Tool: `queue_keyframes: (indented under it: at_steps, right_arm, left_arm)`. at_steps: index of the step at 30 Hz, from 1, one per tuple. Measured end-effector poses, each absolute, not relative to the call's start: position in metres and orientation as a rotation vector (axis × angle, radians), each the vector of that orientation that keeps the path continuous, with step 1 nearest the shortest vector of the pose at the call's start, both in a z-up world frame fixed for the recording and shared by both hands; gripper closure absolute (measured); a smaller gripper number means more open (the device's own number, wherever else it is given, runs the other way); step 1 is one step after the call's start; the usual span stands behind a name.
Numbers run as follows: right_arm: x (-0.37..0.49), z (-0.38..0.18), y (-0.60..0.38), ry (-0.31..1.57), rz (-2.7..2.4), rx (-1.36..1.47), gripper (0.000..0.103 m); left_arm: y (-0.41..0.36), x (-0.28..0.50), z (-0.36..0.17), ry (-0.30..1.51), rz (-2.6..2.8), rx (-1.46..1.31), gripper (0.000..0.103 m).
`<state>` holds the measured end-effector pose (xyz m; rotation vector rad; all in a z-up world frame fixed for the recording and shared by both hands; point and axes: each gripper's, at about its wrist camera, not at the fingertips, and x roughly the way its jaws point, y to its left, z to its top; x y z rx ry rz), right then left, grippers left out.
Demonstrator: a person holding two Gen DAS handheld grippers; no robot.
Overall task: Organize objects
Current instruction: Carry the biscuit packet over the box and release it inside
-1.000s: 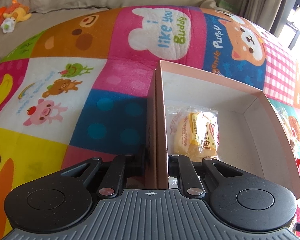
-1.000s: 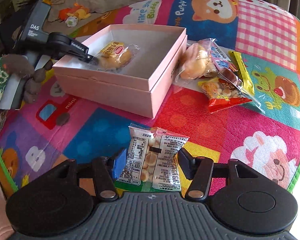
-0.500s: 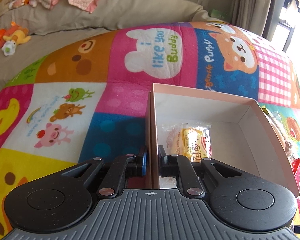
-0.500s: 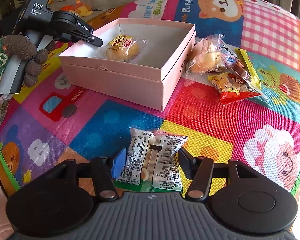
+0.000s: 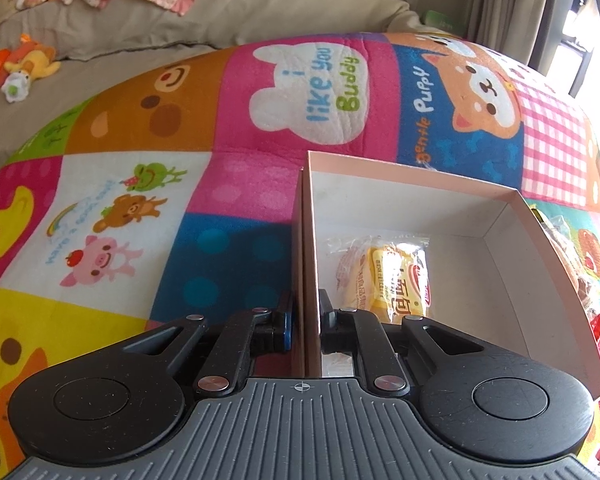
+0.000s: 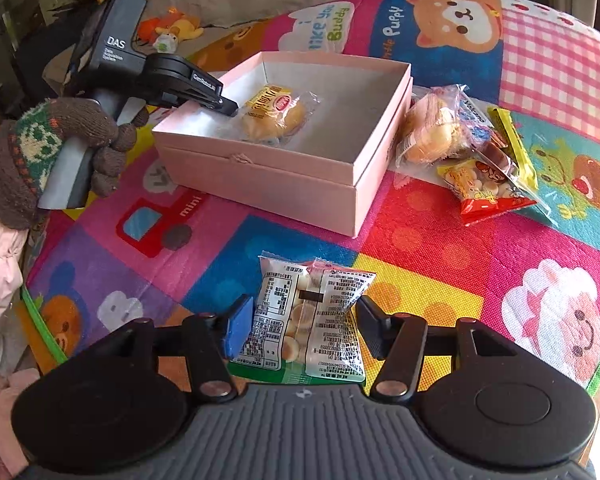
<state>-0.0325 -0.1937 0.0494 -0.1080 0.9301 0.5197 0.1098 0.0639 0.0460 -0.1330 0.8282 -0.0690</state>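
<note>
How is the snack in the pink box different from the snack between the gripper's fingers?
The yellow bread packet lies inside the pink box; the biscuit packet sits out on the mat, between the right gripper fingers. The bread packet holds one big round bun; the biscuit packet shows many small round pieces. The bread label is yellow and red; the biscuit packet shows white with black print. Both are sealed plastic wrappers.

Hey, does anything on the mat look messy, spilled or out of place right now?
Nothing is spilled or torn. Only one bun is in the pink box; other snack packets lie heaped on the mat beside it, and a biscuit packet sits between the right gripper fingers.
</note>
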Motion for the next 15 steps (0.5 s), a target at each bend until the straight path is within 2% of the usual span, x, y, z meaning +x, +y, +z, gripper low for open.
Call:
queue_keyframes:
  at_steps: [9,15]
  right_arm:
    - [-0.029,0.099,-0.183,0.843,0.603,-0.062,0.047]
    - [0.012,0.139,-0.174,0.713,0.576,-0.046,0.047]
  left_arm:
    - [0.067,0.110,0.045,0.824,-0.078,-0.145,0.089]
    - [0.069,0.110,0.044,0.823,-0.088,-0.152,0.088]
